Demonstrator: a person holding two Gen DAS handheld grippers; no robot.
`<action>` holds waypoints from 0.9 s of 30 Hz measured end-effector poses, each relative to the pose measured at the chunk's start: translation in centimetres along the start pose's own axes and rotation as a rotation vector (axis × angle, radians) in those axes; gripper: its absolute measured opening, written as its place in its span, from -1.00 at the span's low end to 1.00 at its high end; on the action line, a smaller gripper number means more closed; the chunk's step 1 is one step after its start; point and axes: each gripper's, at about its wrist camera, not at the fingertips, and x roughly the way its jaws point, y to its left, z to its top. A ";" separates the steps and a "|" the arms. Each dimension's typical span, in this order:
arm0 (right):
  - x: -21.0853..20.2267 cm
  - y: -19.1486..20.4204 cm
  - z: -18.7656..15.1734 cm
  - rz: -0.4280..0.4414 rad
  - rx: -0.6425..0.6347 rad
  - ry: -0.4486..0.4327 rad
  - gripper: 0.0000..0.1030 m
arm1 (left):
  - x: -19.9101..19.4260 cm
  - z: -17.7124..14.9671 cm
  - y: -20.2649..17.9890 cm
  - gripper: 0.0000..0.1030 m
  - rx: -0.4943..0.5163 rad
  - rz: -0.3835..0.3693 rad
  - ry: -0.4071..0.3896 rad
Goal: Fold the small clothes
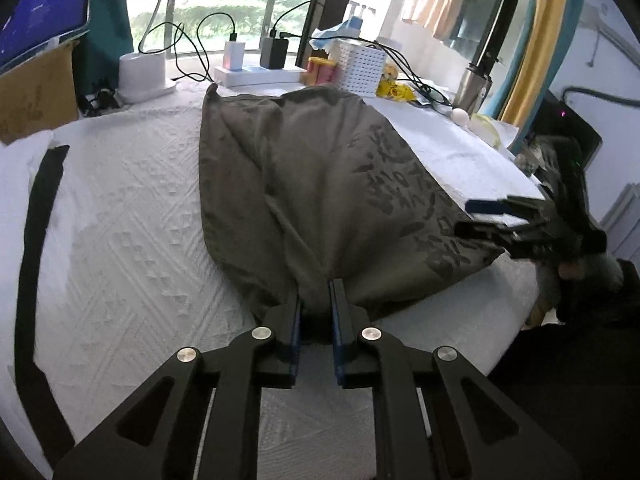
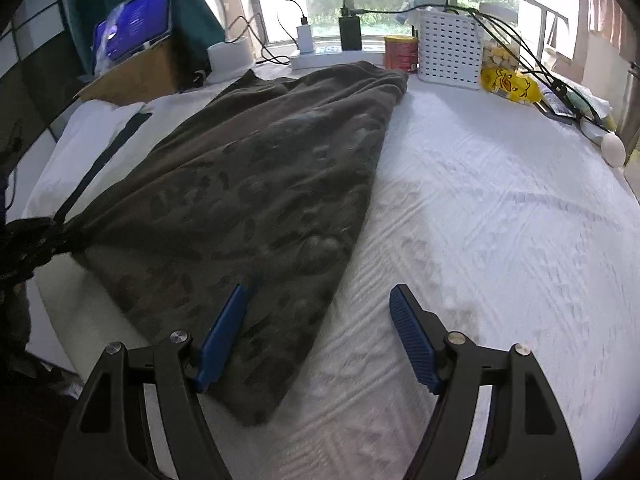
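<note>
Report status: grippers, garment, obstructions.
Left gripper shut on olive garment near edge. Right gripper open over the other corner, nothing gripped. White bedspread around it unobstructed.

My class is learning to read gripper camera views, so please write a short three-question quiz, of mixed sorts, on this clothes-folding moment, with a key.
1. True or false: the left gripper is shut on the near edge of the olive-green garment.
2. Which best fits the right gripper?
A. Clamped on the garment
B. Open, one finger over the garment's corner, the other over the white bedcover
C. Holding the white basket
3. Fill in: at the far edge of the surface, the red can stands beside the white perforated ______.

Key: 1 true; 2 B; 3 basket.
</note>
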 end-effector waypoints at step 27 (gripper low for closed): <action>-3.3 -0.3 -3.6 0.032 -0.104 0.019 -0.86 | 2.3 -0.3 -2.6 -0.41 0.044 0.033 0.075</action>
